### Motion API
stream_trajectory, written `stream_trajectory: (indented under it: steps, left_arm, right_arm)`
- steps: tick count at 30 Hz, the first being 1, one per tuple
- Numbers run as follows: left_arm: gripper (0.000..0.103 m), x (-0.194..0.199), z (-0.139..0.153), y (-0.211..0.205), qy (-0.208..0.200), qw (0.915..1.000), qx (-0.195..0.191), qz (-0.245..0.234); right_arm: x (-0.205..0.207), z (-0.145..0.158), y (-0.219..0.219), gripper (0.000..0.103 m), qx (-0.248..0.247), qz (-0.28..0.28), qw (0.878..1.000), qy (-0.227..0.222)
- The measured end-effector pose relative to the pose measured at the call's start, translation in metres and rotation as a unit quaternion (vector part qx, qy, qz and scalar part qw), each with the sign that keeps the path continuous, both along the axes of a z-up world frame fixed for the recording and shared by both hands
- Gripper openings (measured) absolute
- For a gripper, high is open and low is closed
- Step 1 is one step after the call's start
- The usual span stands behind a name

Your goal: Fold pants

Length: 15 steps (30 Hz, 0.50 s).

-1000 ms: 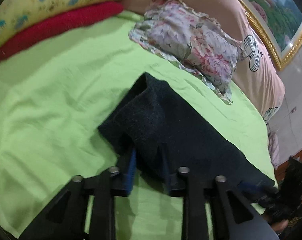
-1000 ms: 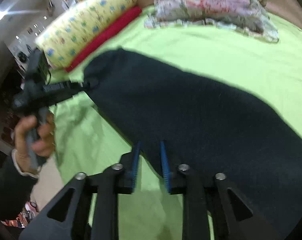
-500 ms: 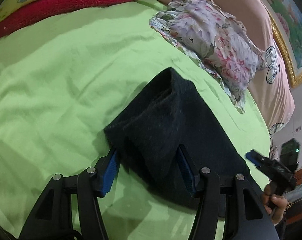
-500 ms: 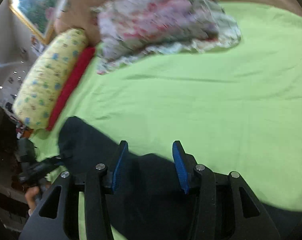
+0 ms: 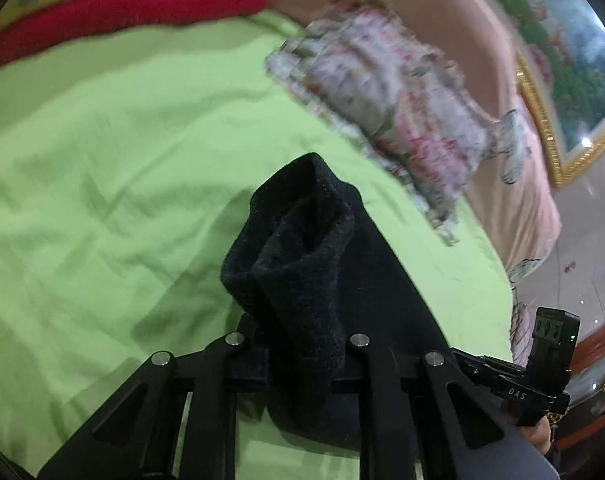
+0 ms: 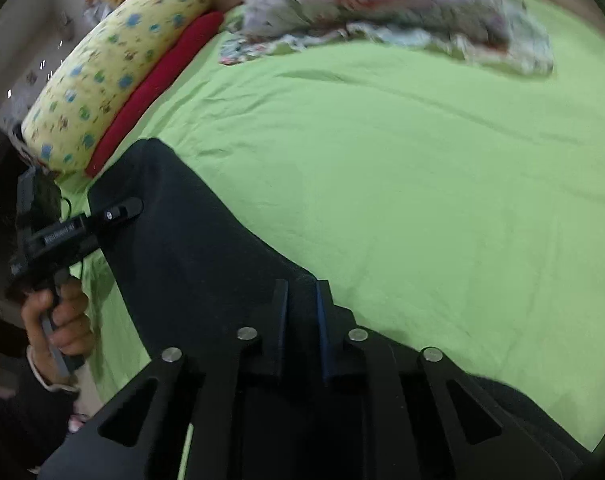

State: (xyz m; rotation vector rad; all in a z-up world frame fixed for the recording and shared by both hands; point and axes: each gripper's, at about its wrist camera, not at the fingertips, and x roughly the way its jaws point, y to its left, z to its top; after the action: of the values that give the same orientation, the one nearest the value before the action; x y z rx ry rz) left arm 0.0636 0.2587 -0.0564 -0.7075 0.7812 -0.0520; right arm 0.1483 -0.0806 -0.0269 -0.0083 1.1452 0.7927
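We had both claws clamped on the dark pants (image 5: 322, 280): left claw (image 5: 302, 364) bunching up one end, lifted off the green bed sheet (image 5: 102, 180); right claw (image 6: 300, 320) pinching the fabric edge further along. Rest of the pants lay flat on the bed, floral pillow (image 6: 382, 4) beyond

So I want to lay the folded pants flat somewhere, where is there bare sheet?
The green sheet is bare between the dark pants and the floral pillow; also left of the pants, below the red cushion. It is crowded along the head of the bed, with the yellow pillow beside the floral one.
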Motion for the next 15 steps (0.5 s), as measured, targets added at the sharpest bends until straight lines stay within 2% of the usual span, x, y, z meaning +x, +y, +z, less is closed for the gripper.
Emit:
stream_trajectory:
  steps: [4,8,10,12,15]
  left_arm:
    - [0.017,-0.041,0.039,-0.001,-0.042,0.9991,0.003,-0.002]
    - [0.017,-0.09,0.069,0.004,-0.066,0.9978,0.005,0.006]
    - [0.017,-0.109,0.068,0.012,-0.063,0.998,-0.002,0.013]
    - [0.017,-0.118,0.058,0.017,-0.054,0.9984,0.001,0.018]
    - [0.017,-0.12,0.027,0.027,-0.02,0.9992,-0.005,0.034]
  right_arm:
    - [-0.026,0.033,-0.004,0.011,0.026,0.006,0.999,-0.035]
    - [-0.046,0.055,-0.004,0.011,0.063,0.005,0.996,-0.059]
    - [-0.047,0.056,0.004,0.011,0.068,-0.002,0.996,-0.064]
    - [-0.041,0.044,0.016,0.011,0.067,-0.012,0.996,-0.051]
    - [-0.033,0.016,0.038,0.011,0.047,-0.026,0.998,-0.037]
